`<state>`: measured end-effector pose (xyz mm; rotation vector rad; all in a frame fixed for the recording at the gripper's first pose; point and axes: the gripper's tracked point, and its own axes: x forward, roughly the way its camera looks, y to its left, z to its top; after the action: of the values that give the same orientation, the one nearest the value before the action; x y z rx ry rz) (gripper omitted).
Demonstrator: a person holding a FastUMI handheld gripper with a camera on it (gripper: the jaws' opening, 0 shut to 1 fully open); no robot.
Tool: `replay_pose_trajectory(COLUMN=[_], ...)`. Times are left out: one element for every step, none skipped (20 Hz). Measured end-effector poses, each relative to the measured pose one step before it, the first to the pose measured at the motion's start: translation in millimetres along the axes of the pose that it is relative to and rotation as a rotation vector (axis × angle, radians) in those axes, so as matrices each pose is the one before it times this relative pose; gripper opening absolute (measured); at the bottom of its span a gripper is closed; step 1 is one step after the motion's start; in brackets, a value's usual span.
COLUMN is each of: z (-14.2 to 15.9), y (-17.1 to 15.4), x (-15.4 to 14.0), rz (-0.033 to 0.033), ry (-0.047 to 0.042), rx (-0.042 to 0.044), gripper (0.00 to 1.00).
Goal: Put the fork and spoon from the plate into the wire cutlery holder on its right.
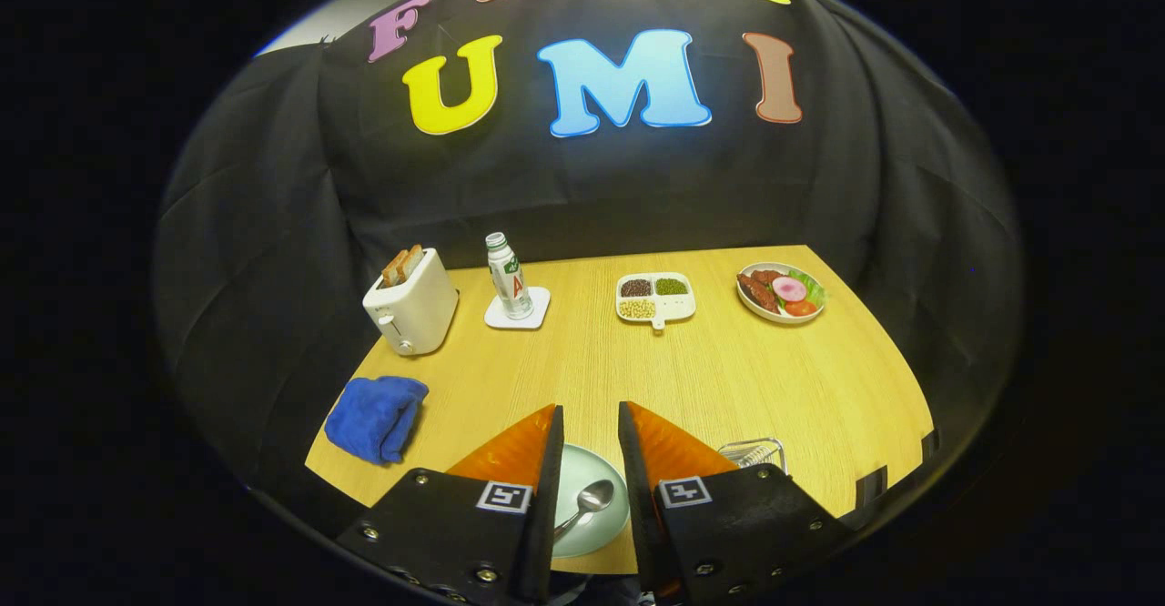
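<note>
Your tool shows as two wedge-shaped fingers that taper to narrow tips and stand apart with an open gap between them. Each finger sits in a matte black angular housing. On top of each housing is a square black-and-white marker, one at about 7 o'clock from the gap, its twin at 5 o'clock. Small silver screws stud the housings' faces and lower edges.

A metal spoon is lying on the round plate between the gripper fingers, which are standing apart; the wire cutlery holder is sitting just right of the plate on the wooden table.
</note>
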<state>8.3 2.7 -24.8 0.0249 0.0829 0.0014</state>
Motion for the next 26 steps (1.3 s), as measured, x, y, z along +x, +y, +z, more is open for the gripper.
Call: replay_pose_trajectory(z=[-8.39,-10.41,-11.71,-11.38,-12.75,-12.24,-14.18,-12.83,-14.43,-12.27,-11.30,-9.45,-10.00,-8.47,-8.34,-7.43,-6.90,-5.78,-5.16,-2.39,-3.12,-2.08,-1.38,-1.80,-0.98,3.30], y=[1.84,1.55,0.51,0.37,0.86,-0.59,-0.64,-0.65,-1.49,-2.18,-1.88,-0.52,-0.85,0.31,1.03,-0.03,-0.49,0.09,0.06,-0.09,-0.96,0.77,1.75,1.61,2.31,-3.47], x=[3.38,4.34,4.95,5.69,6.28,7.47,7.59,7.92,7.69,8.14,6.88,7.37,7.86,7.32,6.85,7.46,7.73,6.75,6.40,6.26,6.78,6.49,4.72,4.21,2.53,9.17], rz=[0.00680,0.00826,0.00715,0.00600,0.00645,0.00372,0.00417,0.00161,-0.00016,-0.00289,-0.00258,0.00134,-0.00079,0.00450,0.00561,-0.00176,-0.00309,-0.00364,-0.00670,-0.00530,-0.01007,-0.00157,0.00621,0.00189,0.00234,-0.00687], ry=[0.02719,0.03954,0.04429,0.04345,0.04812,0.04858,0.05497,0.05068,0.05079,0.04326,0.03733,0.03078,0.03139,0.02825,0.02541,0.02663,0.02494,0.02146,0.01309,0.00671,0.01006,0.01382,0.00886,0.01208,0.01193,-0.00201], rx=[0.01057,0.01471,0.01836,0.02085,0.02399,0.03121,0.03438,0.03414,0.02928,0.02293,0.01956,0.01658,0.01822,0.02403,0.02214,0.01933,0.02005,0.01469,0.00728,-0.00481,-0.01020,-0.00178,0.00280,0.00613,0.00630,0.02026], gripper=[0.36,0.36,0.36,0.36,0.36,0.37,0.37,0.37,0.36,0.37,0.36,0.37,0.37,0.37,0.37,0.37,0.36,0.37,0.36,0.37,0.37,0.37,0.36,0.37,0.37,0.37])
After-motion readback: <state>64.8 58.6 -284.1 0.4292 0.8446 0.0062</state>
